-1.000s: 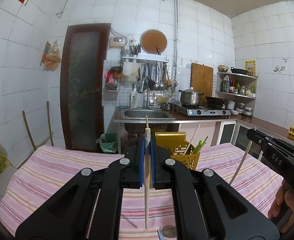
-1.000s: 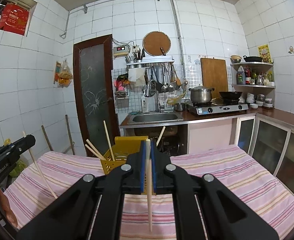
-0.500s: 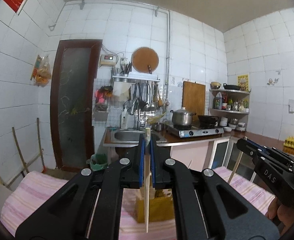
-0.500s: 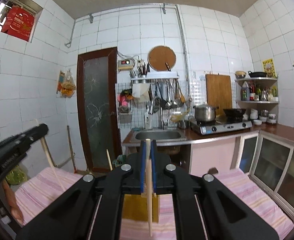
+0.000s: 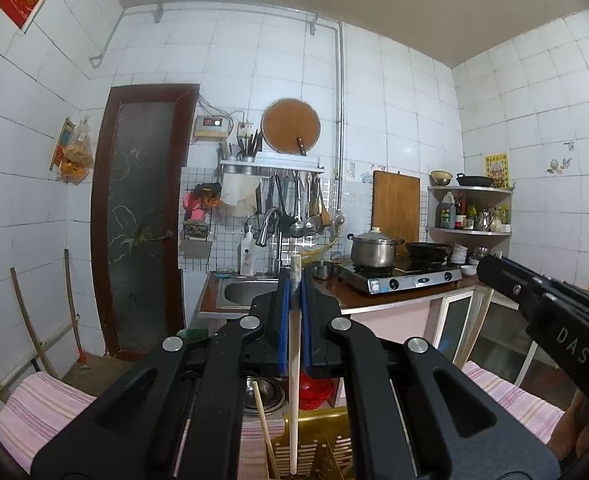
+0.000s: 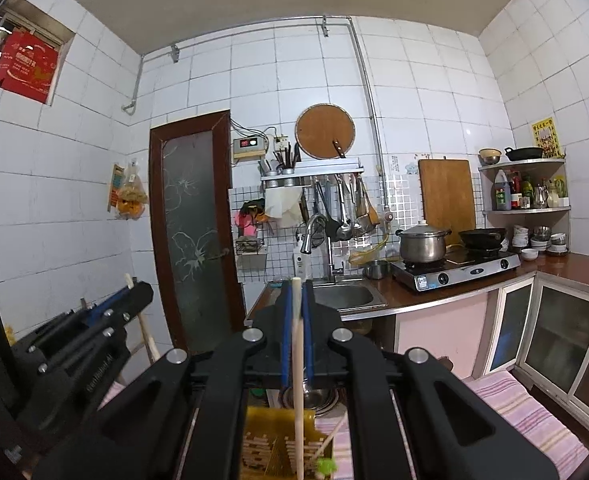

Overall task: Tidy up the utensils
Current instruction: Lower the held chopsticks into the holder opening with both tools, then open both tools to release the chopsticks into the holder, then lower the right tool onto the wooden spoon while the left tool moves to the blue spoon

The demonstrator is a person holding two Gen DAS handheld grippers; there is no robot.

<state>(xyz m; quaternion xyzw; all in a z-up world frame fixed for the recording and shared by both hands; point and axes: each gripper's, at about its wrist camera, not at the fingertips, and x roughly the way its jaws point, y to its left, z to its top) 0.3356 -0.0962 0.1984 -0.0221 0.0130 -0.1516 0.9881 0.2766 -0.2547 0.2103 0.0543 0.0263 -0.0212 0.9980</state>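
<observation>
My left gripper (image 5: pixel 293 280) is shut on a pale wooden chopstick (image 5: pixel 293 392) that hangs upright, its lower end over the yellow slotted utensil basket (image 5: pixel 330 452). Another chopstick (image 5: pixel 263 420) leans in that basket. My right gripper (image 6: pixel 296 292) is shut on a second upright chopstick (image 6: pixel 298 400), whose lower end hangs over the same basket (image 6: pixel 262 444), where a slanted chopstick (image 6: pixel 332 438) and a green-tipped utensil (image 6: pixel 325 465) show. Each gripper appears in the other's view: the right gripper (image 5: pixel 494 268) at the right edge, the left gripper (image 6: pixel 138 286) at the left edge, both holding chopsticks.
The basket stands on a table under a pink striped cloth (image 5: pixel 42 408). Beyond it are a sink counter (image 5: pixel 246 292), a gas stove with a steel pot (image 5: pixel 374 248), corner shelves (image 5: pixel 470 208), glass-door cabinets (image 6: pixel 554 336) and a brown door (image 5: pixel 142 216).
Both grippers have risen and moved forward toward the basket, each keeping its chopstick. The basket has slid from mid-frame to the bottom of both views, and most of the table has dropped out of sight.
</observation>
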